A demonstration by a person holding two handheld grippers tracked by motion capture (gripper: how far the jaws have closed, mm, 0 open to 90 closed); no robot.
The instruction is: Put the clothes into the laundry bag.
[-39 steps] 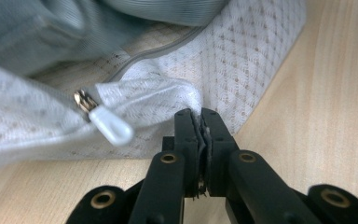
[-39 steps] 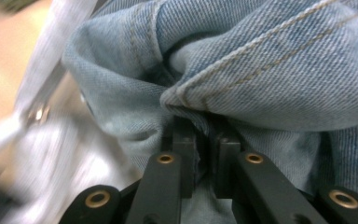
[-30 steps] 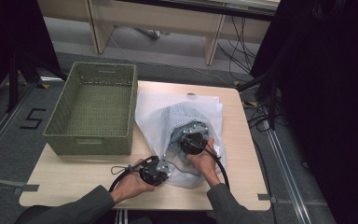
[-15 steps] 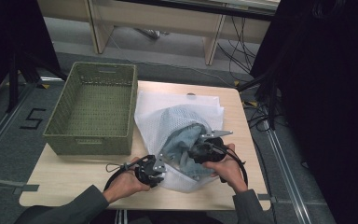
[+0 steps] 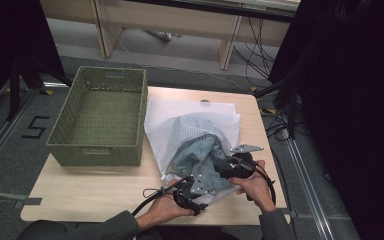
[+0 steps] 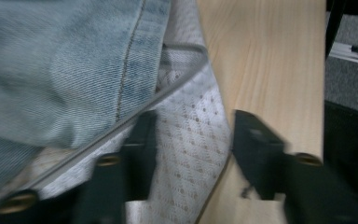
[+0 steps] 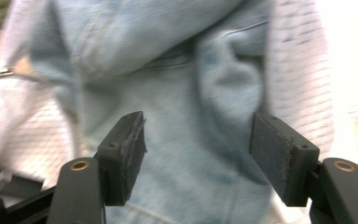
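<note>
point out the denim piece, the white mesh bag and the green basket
denim piece (image 5: 205, 157), high view, on the blue fabric sticking out of the bag's mouth
white mesh bag (image 5: 180, 127), high view, on its mesh upper side
green basket (image 5: 97, 152), high view, on its near wall

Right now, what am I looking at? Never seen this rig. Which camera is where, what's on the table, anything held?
No robot arm: a person holds a two-jaw tool in each hand. The high view looks down on the table; the other two cameras ride on the grippers, looking along their black jaws.

On the table: an empty green woven basket and a white mesh laundry bag with denim jeans showing at its mouth.

The left gripper has just been opening; its jaws straddle the bag's edge, apart from it. The right gripper has also just been opening, in front of the denim. Nothing is held.
</note>
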